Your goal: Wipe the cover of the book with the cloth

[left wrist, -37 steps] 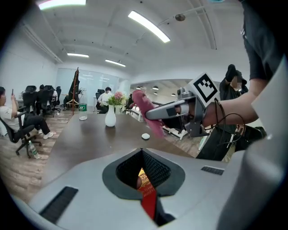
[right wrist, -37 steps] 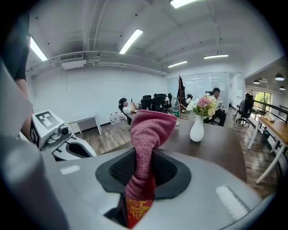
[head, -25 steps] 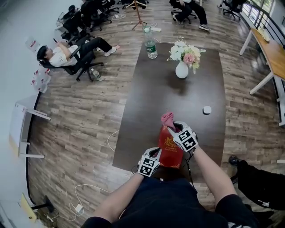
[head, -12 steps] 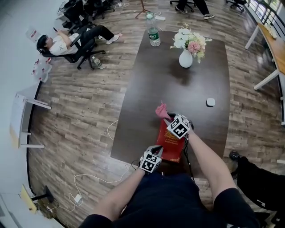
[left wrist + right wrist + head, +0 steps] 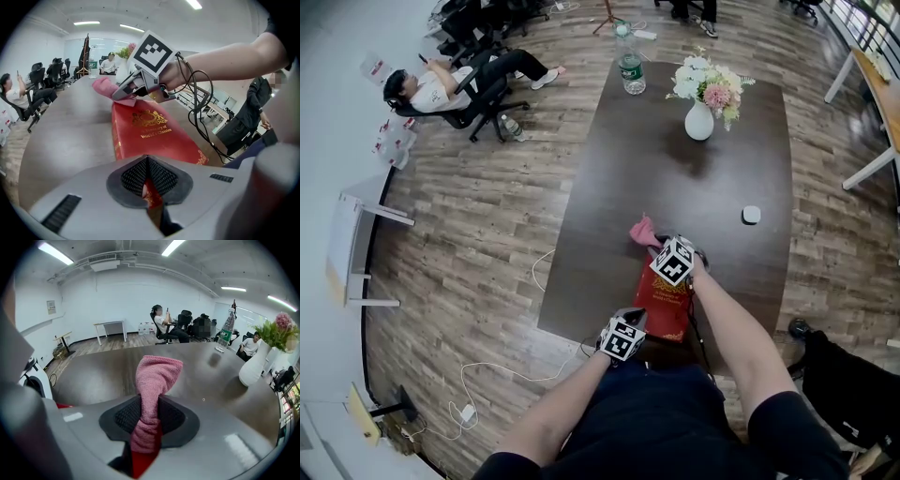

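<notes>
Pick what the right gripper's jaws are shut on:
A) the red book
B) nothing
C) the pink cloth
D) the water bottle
C: in the right gripper view, the cloth is pinched between the jaws of the right gripper and sticks out ahead of them. It is the left gripper that clamps the edge of the book.

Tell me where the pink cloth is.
In the head view the pink cloth is pinched in the right gripper, at the far end of the red book on the dark table.
</notes>
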{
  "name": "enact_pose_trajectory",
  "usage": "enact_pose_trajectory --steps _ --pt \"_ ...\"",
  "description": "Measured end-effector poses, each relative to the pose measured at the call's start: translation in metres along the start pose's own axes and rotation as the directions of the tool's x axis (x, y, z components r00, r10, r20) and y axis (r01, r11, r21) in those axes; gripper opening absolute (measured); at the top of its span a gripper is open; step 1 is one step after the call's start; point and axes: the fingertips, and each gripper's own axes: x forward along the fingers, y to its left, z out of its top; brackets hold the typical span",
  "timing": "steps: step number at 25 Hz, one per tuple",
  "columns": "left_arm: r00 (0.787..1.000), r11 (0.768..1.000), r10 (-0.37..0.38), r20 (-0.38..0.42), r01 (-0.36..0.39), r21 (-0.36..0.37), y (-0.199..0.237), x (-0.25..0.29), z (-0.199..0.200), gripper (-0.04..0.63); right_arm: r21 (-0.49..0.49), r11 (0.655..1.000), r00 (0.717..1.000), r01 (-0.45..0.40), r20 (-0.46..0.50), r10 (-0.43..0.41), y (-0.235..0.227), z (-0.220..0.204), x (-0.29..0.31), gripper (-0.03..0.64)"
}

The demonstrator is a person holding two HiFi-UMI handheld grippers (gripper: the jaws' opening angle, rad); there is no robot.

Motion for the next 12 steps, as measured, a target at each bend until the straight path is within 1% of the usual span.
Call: enact_pose_trajectory --steps 5,8,12 --pt "1.000 1.000 -0.013 0.001 0.013 -0.009 0.0016 0.0020 -0.0022 -0.005 -0.028 1.000 1.000 0.008 -0.012 -0.008 0.0016 -0.0012 0.0030 0.107" --pt "1.000 1.000 -0.019 -0.006 0.019 -0.017 0.0013 0.0023 -0.0021 -0.005 -0.021 1.000 1.000 -0.004 -0.025 0.004 0.0019 -0.0022 0.0031 0.107" --pt "1.000 1.000 -0.008 -0.011 0.008 -0.010 0.0012 0.0032 -0.0005 -0.005 -0.008 1.000 0.999 -0.012 -0.030 0.012 -0.0005 -0.0031 0.0023 0.107"
